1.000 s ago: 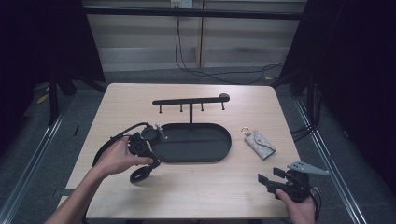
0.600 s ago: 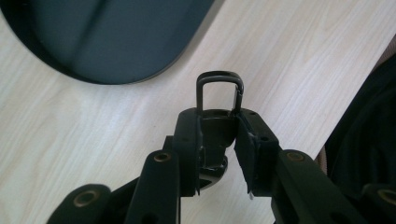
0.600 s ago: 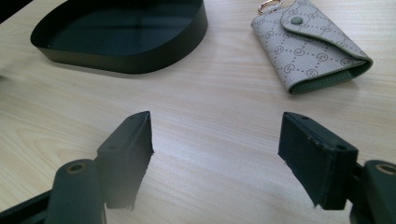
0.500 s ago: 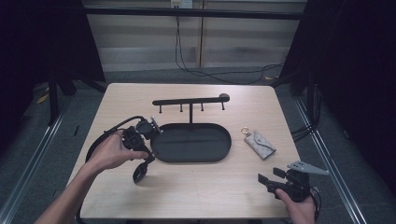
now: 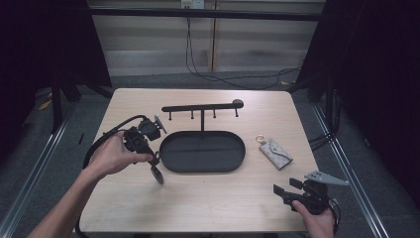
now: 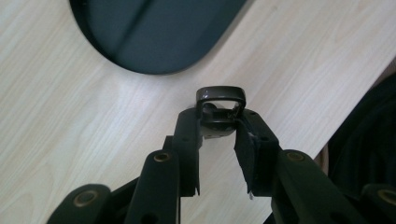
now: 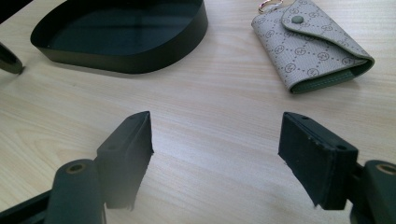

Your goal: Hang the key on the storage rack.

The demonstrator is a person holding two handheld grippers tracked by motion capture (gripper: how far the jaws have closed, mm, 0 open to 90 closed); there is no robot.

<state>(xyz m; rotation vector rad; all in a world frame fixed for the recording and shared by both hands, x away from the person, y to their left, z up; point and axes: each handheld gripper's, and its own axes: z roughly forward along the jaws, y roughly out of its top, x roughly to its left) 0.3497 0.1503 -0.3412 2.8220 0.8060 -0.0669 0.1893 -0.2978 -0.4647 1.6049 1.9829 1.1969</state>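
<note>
Dark metal ring [image 6: 220,100]: you're pinching it in the left gripper [image 6: 219,140], jaws clamped on its base, just above the table [image 5: 223,198] beside the tray [image 5: 171,148].
Hanging: you're aiming for the rack [image 5: 202,106]; keep it upright.
Right gripper [image 7: 215,154]: half open, empty.
Room: you're keeping clear of the key pouch [image 7: 310,51].

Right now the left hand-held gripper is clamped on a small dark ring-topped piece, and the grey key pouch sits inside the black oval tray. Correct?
Not quite. The key pouch lies on the table, right of the tray, as the high view shows. The left hand-held gripper does clamp the ring-topped piece.
</note>
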